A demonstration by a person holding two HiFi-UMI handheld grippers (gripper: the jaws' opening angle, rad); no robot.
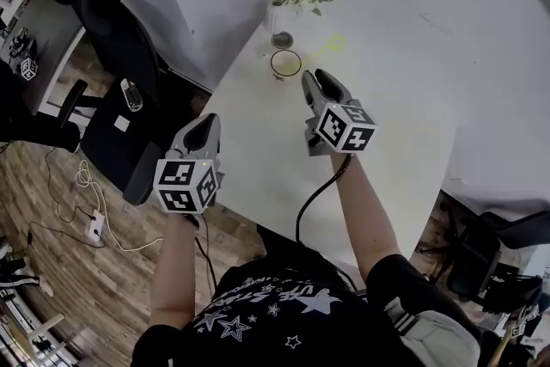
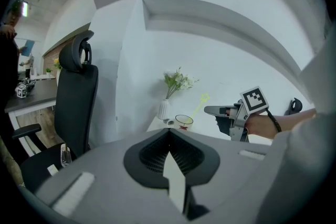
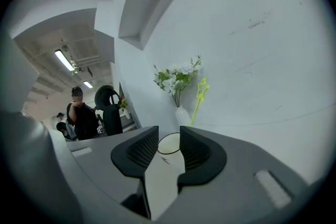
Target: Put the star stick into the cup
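The star stick (image 2: 199,106), a thin yellow-green rod with a star at its top, stands in the cup (image 1: 285,63) and leans out over the rim, away from the white vase (image 1: 277,16) of pale flowers just behind it. The cup is a clear glass with a dark rim, set near the far corner of the white worktop (image 1: 387,125). The right tongs (image 1: 316,80) hover just short of the cup, pointing at it, released and wide apart with nothing between them; in the right gripper view the cup's rim shows through the gap, beyond the tips, and the stick rises to the right of it. The left tongs (image 1: 206,123) are clenched tip to tip on nothing, held near the worktop's left edge, well apart from the cup. A black office chair (image 1: 112,26) stands beside the worktop on the wooden floor (image 1: 77,271), where white cables lie.
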